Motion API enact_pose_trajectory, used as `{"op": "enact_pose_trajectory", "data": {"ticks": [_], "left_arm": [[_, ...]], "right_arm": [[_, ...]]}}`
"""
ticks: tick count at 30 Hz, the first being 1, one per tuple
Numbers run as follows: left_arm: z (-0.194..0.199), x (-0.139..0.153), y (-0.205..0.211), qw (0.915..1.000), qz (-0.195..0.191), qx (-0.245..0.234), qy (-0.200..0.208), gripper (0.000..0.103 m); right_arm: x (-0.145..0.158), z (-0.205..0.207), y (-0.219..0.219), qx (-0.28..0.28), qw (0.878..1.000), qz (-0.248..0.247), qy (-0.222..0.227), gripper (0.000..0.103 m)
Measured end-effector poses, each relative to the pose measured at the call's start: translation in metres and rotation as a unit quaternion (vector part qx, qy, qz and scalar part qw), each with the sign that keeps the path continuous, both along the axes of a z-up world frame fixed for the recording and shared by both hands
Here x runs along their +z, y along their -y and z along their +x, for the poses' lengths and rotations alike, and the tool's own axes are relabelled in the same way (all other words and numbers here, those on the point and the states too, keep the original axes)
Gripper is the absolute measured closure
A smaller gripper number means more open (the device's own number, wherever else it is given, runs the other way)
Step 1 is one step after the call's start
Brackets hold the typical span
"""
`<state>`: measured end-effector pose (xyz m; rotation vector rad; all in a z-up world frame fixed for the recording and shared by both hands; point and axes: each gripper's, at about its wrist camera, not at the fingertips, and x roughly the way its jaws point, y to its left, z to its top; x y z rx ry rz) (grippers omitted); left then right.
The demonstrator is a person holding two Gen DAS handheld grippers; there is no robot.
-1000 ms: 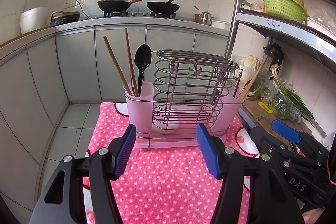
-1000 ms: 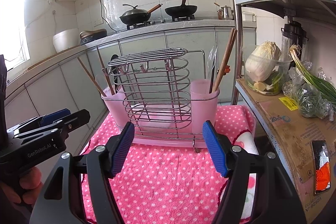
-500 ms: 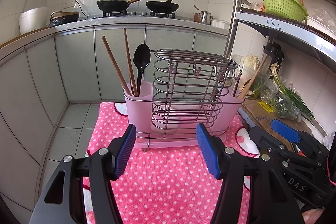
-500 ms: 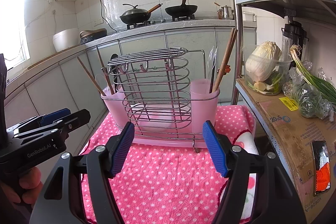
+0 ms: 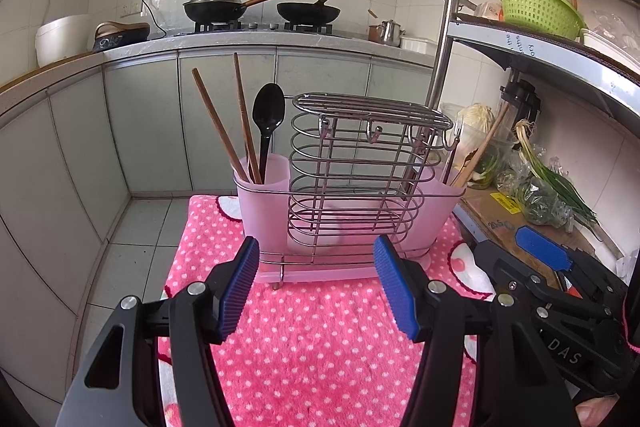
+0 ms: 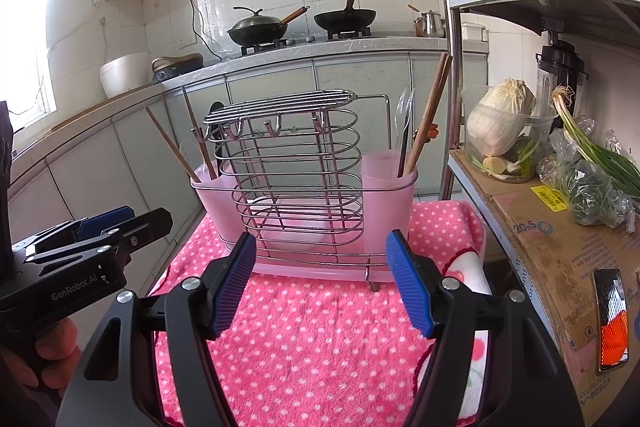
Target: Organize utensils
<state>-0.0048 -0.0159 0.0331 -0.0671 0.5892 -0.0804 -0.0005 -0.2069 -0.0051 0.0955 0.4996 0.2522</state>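
Both grippers, left and right, hover with jaws wide apart, empty, short of the rack.

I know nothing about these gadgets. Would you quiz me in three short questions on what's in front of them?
1. True or false: the left gripper holds a chopstick.
2. The black spoon stands in which cup of the utensil rack? A. left pink cup B. right pink cup C. wire middle
3. Fill in: the rack stands on a pink ____ towel.

Key: 1 false; 2 A; 3 polka-dot.
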Motion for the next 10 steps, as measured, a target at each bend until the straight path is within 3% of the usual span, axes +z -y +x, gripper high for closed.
{"op": "enact_pose_trajectory", "data": {"ticks": [10], "left_arm": [[0.0027, -0.0026, 0.0008, 1.0, -0.004, 0.002, -0.006, 0.044]], "right_arm": [[-0.0008, 0.0021, 0.0013, 0.001, 1.0, -0.002, -0.002, 0.035]]}}
